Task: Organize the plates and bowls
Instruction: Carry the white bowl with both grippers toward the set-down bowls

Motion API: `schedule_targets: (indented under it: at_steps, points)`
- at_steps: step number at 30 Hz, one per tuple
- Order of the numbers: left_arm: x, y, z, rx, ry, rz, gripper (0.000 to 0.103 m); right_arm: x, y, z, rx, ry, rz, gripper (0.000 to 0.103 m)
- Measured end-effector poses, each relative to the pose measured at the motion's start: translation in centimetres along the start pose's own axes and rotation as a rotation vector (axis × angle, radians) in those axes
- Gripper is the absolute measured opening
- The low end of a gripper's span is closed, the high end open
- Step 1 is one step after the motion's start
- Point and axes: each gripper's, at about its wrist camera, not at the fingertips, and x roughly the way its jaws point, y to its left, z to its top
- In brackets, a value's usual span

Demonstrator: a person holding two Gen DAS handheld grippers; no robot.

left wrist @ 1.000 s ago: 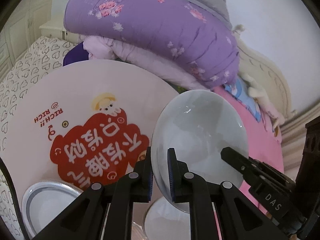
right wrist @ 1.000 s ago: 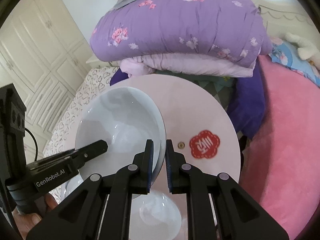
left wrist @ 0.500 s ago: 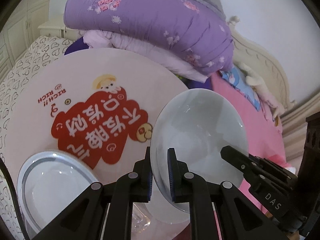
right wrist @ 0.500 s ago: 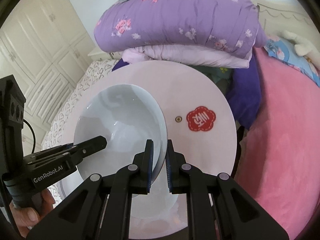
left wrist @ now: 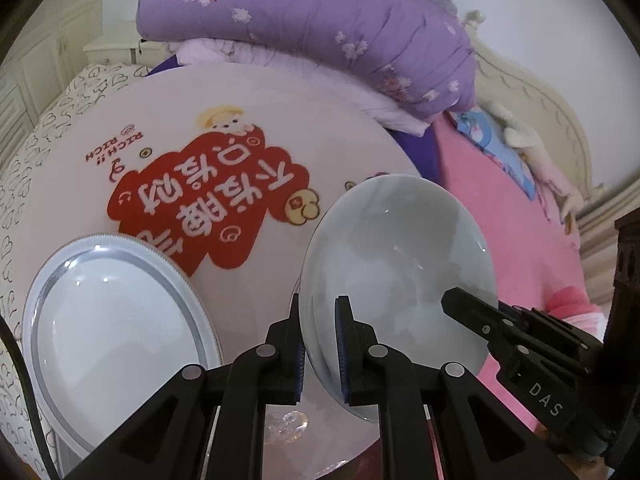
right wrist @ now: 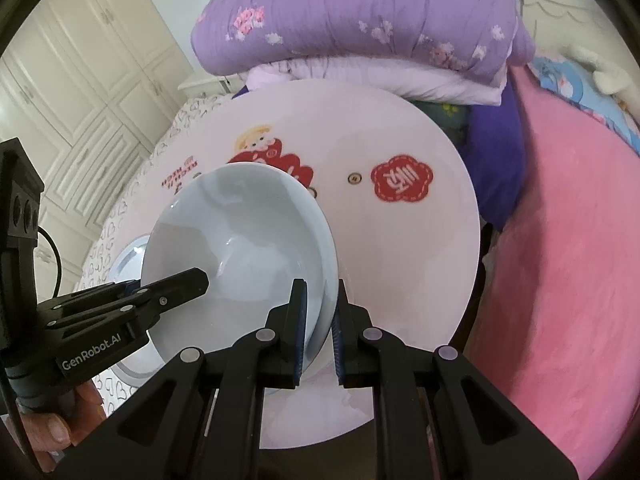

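Round pink table [left wrist: 280, 92] with red print; purple quilt [left wrist: 320, 20] behind

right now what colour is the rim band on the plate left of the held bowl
Silver-grey band on a white plate; clearest in the left wrist view.

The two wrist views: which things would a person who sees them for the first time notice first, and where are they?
First comes the pale blue bowl, held tilted above the round pink table, with the left gripper and the right gripper each clamped on opposite sides of its rim. Next is the red sticker with white characters on the tabletop, and the silver-rimmed plate lying at the table's left edge. Behind the table, folded purple quilts are piled high.
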Motion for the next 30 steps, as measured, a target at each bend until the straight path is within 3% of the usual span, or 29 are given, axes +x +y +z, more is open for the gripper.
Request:
schedule_targets:
  at_steps: [14, 21, 30]
  points:
    - [1.2, -0.2, -0.9, 0.018, 0.012, 0.009, 0.009, 0.8, -0.4, -0.4, 0.012, 0.009, -0.028, 0.012]
    - [1.9, -0.4, -0.8, 0.035, 0.004, 0.015, 0.011, 1.3, 0.0, -0.5, -0.002, 0.021, -0.047, 0.023]
    - [1.8, -0.3, -1.2, 0.043, -0.012, 0.01, 0.015, 1.2, -0.4, -0.8, 0.028, 0.016, -0.049, 0.024]
